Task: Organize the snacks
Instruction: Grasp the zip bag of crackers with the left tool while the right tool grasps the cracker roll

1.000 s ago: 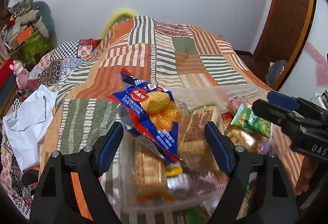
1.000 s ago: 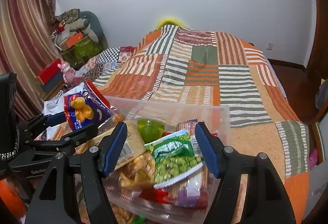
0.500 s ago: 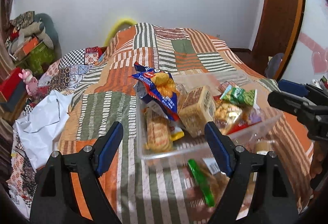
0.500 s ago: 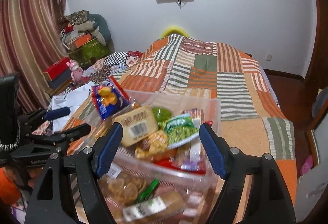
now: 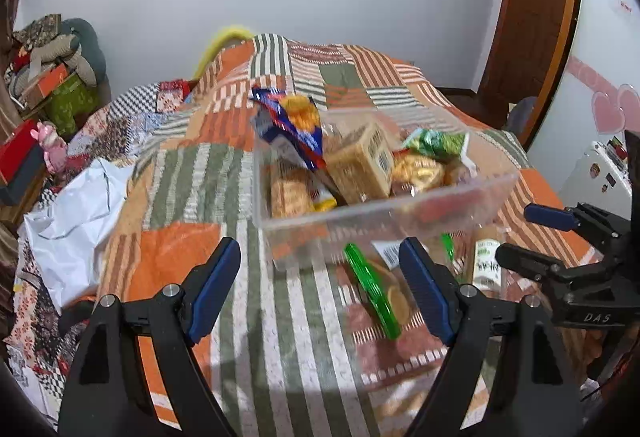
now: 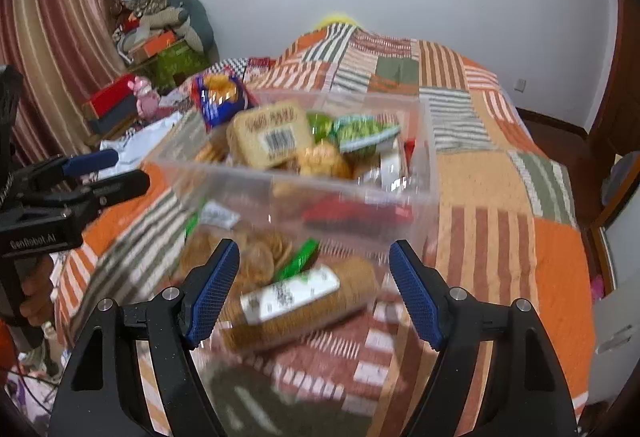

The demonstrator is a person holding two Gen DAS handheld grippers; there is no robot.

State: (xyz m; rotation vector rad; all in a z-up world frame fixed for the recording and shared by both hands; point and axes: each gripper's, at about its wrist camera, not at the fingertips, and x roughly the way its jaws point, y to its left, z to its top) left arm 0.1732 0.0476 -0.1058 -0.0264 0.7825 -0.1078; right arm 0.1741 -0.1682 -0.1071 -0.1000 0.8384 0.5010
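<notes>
The clear bin [image 5: 384,213] sits on the bed [image 5: 280,317], on the striped patchwork quilt, and holds the snacks heaped above its rim: a blue bag [image 5: 294,125] standing at the far left corner, a tan block pack [image 5: 362,165] in the middle, a green pea pack [image 5: 438,143] toward the right. In the right wrist view a second clear bin [image 6: 280,277] lies nearer, under or against the first, with a biscuit roll [image 6: 296,301] and round crackers [image 6: 256,257] inside; motion blur hides how the two bins meet.

The left gripper [image 5: 320,289] is spread wide and holds nothing, its fingers just short of the bin's near wall. The right gripper [image 6: 314,293] is likewise spread and empty, its blue pads [image 6: 212,289] flanking the biscuit roll without touching it.

Bare quilt runs left of the bin and beyond its far wall. A white sheet [image 5: 68,221] is bunched at the bed's left edge; the right edge drops off near a door [image 5: 524,17].
</notes>
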